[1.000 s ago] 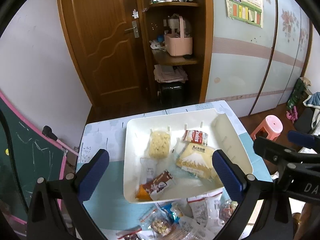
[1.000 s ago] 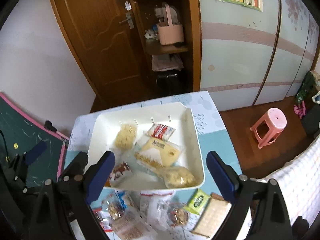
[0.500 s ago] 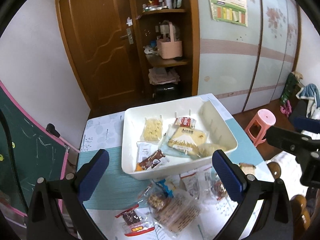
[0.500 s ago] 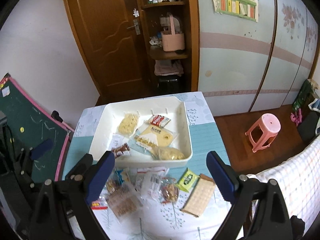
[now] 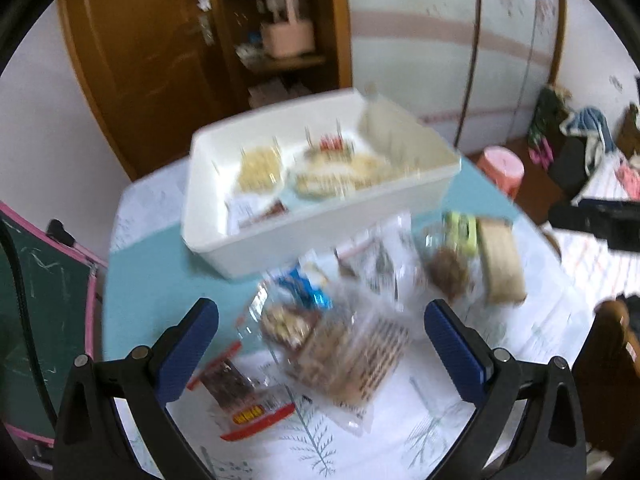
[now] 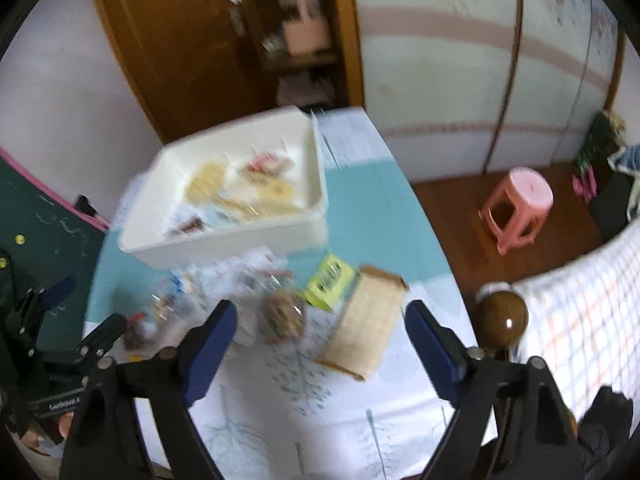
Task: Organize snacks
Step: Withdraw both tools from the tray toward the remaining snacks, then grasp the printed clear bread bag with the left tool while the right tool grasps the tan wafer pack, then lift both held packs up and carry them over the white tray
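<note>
A white bin (image 5: pixel 320 236) with several snack packets in it stands on the far half of the table. In front of it lies a loose pile: a red-edged packet (image 5: pixel 240 400), a clear cracker packet (image 5: pixel 352 352) and a blue packet (image 5: pixel 308 288). My left gripper (image 5: pixel 320 316) hangs open above this pile and holds nothing. My right gripper (image 6: pixel 320 312) is over a tan cracker packet (image 6: pixel 368 328), a green packet (image 6: pixel 330 280) and a brown snack packet (image 6: pixel 282 316). Its jaws are closing, still wide, with nothing pressed between the pads. Both views are blurred.
A pink stool (image 6: pixel 520 204) stands on the wooden floor to the right. A brown chair knob (image 6: pixel 500 316) and a checked cloth (image 6: pixel 580 320) are near the table's right edge. A green chalkboard (image 5: pixel 36 300) leans on the left. A door and shelves are behind.
Both grippers have dropped and drawn back from above the bin to the loose packets at the near side. The right jaws have narrowed a little.
</note>
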`<state>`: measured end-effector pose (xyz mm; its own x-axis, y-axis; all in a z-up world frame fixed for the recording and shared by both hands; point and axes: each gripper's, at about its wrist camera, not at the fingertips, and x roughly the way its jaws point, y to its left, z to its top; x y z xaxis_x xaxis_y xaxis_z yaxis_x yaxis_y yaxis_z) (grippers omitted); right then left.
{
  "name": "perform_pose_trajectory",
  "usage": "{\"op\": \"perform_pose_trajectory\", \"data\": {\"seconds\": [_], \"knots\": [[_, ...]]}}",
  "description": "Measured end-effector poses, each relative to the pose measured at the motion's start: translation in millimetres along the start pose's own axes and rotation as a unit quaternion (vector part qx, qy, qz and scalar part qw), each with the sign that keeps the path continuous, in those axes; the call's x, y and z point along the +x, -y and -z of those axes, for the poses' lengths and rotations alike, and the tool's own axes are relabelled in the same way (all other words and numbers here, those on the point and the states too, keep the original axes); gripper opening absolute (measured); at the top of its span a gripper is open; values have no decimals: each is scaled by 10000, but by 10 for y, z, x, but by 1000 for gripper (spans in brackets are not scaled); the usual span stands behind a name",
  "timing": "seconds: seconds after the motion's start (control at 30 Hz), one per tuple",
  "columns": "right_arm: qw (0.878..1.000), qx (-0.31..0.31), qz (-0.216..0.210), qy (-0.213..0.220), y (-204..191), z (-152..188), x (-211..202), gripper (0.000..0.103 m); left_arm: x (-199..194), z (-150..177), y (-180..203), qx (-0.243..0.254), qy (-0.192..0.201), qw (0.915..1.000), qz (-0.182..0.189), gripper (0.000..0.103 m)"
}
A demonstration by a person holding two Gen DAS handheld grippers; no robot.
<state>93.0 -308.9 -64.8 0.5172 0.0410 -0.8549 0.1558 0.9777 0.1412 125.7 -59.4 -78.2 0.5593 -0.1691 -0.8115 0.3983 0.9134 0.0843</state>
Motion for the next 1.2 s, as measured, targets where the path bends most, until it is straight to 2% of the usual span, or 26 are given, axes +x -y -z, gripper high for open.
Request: {"op": "perform_pose_trajectory", "data": {"seconds": [0.13, 0.27, 0.47, 0.6, 0.73, 0.83, 0.97, 1.07, 1.2], "knots": [[9990, 144, 161, -398, 113, 119, 364, 79, 337, 187, 72, 198, -392, 9990, -71, 102], [9958, 350, 370, -763, 192, 173, 733, 79, 578, 272, 95, 205, -693, 9974, 36, 102], [9921, 529, 627, -950, 283, 180, 1051, 79, 748, 293, 207, 448, -841, 9954, 73, 102], [9905, 473, 655, -1114, 242, 210, 1220, 74, 882, 279, 292, 574, -994, 9934, 51, 101], [9907, 170, 876, -1025, 131, 254, 1253, 69, 991, 306, 373, 657, -1157, 9911, 67, 90], [9922, 73, 812, -947, 100, 276, 1225, 63, 996, 315, 399, 672, -1148, 9911, 53, 81], [9929, 17, 739, -937, 87, 321, 1182, 62, 946, 326, 414, 649, -1096, 9919, 3, 68], [9932, 87, 629, -972, 115, 371, 1120, 60, 874, 336, 421, 519, -1101, 9926, 34, 63], [9949, 245, 397, -895, 135, 418, 948, 59, 767, 333, 341, 277, -1132, 9931, 119, 62]]}}
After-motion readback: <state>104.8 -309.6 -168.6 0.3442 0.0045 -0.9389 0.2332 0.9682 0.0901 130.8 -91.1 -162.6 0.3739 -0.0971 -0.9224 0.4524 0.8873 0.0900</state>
